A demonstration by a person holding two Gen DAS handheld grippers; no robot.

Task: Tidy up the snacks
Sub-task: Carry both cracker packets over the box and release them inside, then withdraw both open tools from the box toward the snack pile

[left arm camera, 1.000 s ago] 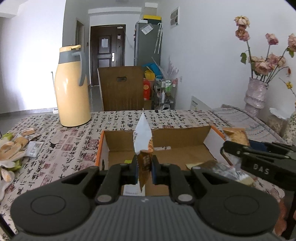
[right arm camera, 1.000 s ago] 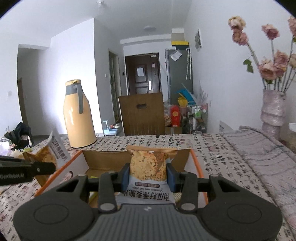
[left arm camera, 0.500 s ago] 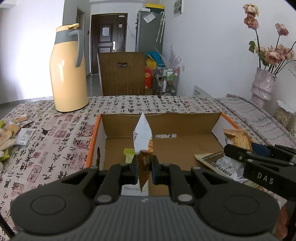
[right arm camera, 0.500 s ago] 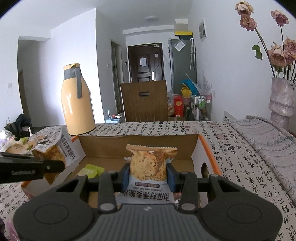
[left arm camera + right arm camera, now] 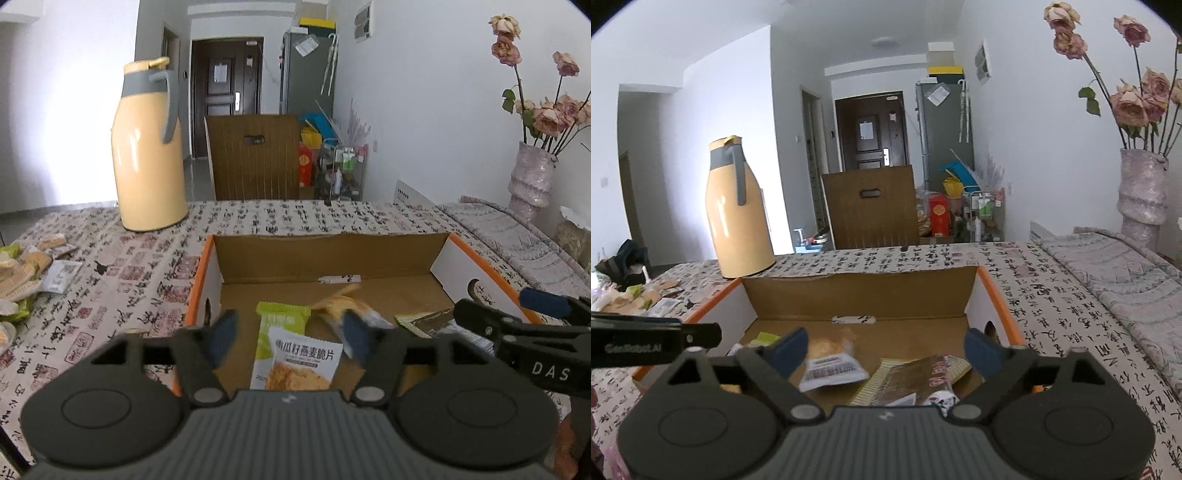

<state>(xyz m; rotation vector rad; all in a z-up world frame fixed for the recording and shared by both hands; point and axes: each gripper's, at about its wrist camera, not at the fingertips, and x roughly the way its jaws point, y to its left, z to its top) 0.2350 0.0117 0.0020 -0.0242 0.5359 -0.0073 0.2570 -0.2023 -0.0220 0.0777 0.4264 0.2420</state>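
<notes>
An open cardboard box with an orange rim (image 5: 439, 254) (image 5: 990, 284) sits on the patterned tablecloth. My left gripper (image 5: 290, 334) is open and empty above the box's near edge. Below it lie a white oat-crisp packet (image 5: 301, 365), a green packet (image 5: 282, 317) and a tumbling orange packet (image 5: 343, 306). My right gripper (image 5: 886, 349) is open and empty over the box's right part. Under it lie a white snack packet (image 5: 831, 365) and a flat brown packet (image 5: 912, 380). The right gripper also shows in the left wrist view (image 5: 524, 332).
A yellow thermos jug (image 5: 149, 147) (image 5: 737, 210) stands at the table's far left. Several loose snack packets (image 5: 26, 269) lie at the left edge. A vase of dried roses (image 5: 1141, 184) stands at the right. A wooden chair back (image 5: 255, 155) is behind the table.
Both grippers have opened and let go of their snack packets, which dropped into the box. Both grippers have moved closer over the box.
</notes>
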